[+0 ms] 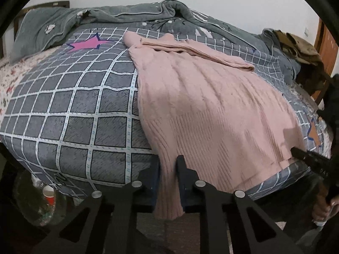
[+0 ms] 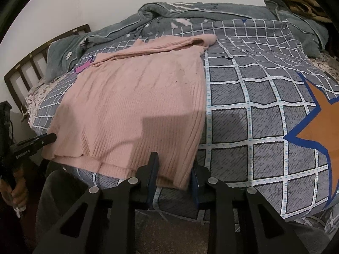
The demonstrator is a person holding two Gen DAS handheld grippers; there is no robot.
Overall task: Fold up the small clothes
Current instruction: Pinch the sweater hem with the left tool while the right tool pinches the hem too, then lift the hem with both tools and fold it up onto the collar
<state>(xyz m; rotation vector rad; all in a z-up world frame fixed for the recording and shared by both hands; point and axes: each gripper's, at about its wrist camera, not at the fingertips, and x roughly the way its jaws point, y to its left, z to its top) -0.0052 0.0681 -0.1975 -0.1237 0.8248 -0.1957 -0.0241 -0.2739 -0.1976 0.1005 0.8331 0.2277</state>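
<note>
The left claw (image 1: 168, 169) pinches the near-left hem corner of a pink ribbed knit sweater (image 1: 203, 105), the cloth gathered between its blue-padded fingers (image 1: 183, 169) and drooping below them over the edge of the bed. The right claw (image 2: 174, 169) grips the near-right hem corner of the same sweater (image 2: 137, 97), knit filling the gap between its fingers (image 2: 153, 167). In each wrist view the other claw shows at the frame's edge, its tip touching the opposite hem corner: the right one at far right (image 1: 296, 151), the left one at far left (image 2: 49, 137).

Ahead of both claws the sweater lies spread flat on the bed, hem nearest, with one sleeve (image 1: 197, 49) folded across its far end. Beneath it is a grey checked quilt cover (image 1: 84, 110) with white grid lines, a pink star (image 1: 86, 44) beyond the left claw and a large orange star (image 2: 320, 114) to the right of the right claw. A grey-green fleece blanket (image 2: 190, 12) is bunched along the far side by the white wall. Below and left of the left claw, a red paper cup (image 1: 49, 196) sits in a clear bag
</note>
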